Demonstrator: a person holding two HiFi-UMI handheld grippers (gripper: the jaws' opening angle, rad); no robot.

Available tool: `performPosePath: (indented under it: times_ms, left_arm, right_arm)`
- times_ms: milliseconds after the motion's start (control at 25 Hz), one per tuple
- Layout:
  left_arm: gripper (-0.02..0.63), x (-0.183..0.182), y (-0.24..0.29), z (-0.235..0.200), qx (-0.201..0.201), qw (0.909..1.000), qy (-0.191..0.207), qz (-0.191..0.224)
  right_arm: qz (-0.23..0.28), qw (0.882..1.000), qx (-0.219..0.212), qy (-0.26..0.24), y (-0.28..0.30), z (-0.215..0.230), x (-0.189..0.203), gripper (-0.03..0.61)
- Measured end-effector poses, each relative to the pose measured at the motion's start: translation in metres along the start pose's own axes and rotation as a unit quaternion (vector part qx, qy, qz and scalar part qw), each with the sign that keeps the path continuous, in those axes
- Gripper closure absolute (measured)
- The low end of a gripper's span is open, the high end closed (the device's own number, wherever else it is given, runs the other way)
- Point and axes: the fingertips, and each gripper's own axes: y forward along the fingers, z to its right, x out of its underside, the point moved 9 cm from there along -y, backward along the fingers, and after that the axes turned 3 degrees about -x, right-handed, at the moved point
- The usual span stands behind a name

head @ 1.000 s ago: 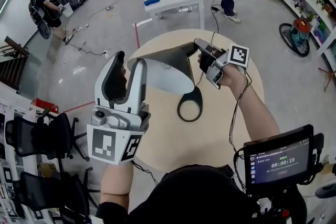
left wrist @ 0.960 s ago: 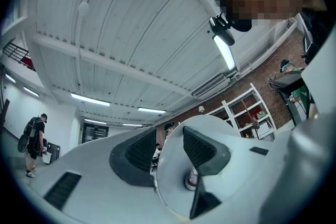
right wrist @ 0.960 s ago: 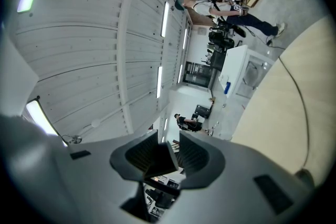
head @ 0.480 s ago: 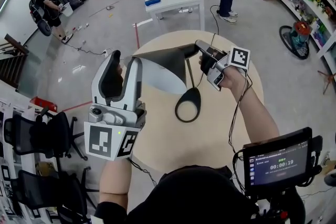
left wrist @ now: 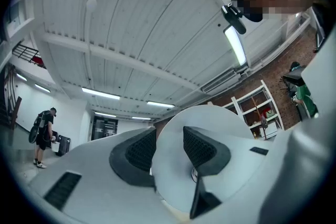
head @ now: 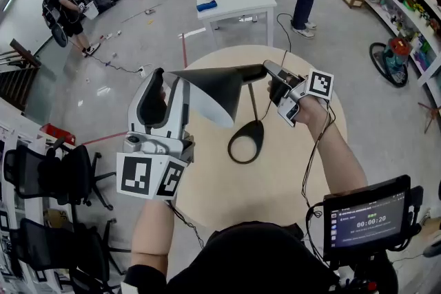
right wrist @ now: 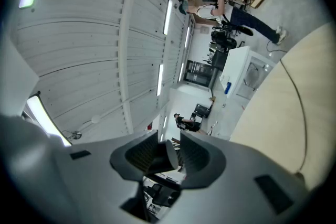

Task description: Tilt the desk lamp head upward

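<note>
Black lamp head (head: 220, 82), white inside; seemingly black ring base (head: 253, 127); beige table (head: 275, 182)

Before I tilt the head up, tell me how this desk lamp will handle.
The shade looks thin-walled and stiff, so the left tool on its rim can probably lever it without bending. The stem is slender over an open ring base, so the lamp is likely light and may tip; the right tool on the neck should steady it.

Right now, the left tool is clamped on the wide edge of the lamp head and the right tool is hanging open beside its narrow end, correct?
No. The right tool is not open: the right gripper view shows its jaws shut on the narrow end of the lamp head. The left tool is clamped on the head's wide edge, as you said.
</note>
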Motion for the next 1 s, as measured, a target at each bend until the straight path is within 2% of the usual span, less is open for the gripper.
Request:
performPosePath:
  times_ms: [200,400,480,560,600,720,880,1000]
  left_arm:
    - [0.443,-0.002,-0.003,0.001,0.004,1.0000,0.002,0.008]
    - [0.443,0.001,-0.025,-0.012,-0.020,0.9996,-0.013,0.012]
    - [0.443,0.015,-0.045,-0.020,-0.038,0.9990,-0.022,-0.003]
    - [0.443,0.042,-0.066,-0.028,-0.054,0.9966,-0.046,-0.043]
    - [0.443,0.060,-0.075,-0.031,-0.058,0.9932,-0.070,-0.072]
    - [0.443,0.114,-0.103,-0.028,-0.061,0.9744,-0.152,-0.154]
    - [0.443,0.159,-0.140,-0.002,-0.071,0.9560,-0.186,-0.215]
    - [0.443,0.185,-0.160,0.023,-0.062,0.9380,-0.226,-0.255]
  right_arm:
    - [-0.005,1.000,0.008,-0.021,-0.001,-0.002,-0.003,0.456]
    - [-0.009,0.995,0.011,-0.098,-0.011,-0.007,-0.002,0.456]
    - [0.006,0.993,0.020,-0.118,-0.026,-0.002,0.005,0.456]
    - [0.027,0.992,0.040,-0.120,-0.046,0.005,0.016,0.456]
    - [0.034,0.989,0.057,-0.130,-0.057,0.007,0.023,0.457]
    - [0.032,0.974,0.118,-0.191,-0.091,0.002,0.042,0.566]
    - [0.014,0.962,0.152,-0.225,-0.124,-0.023,0.074,0.574]
    - [-0.039,0.950,0.171,-0.258,-0.139,-0.036,0.112,0.574]
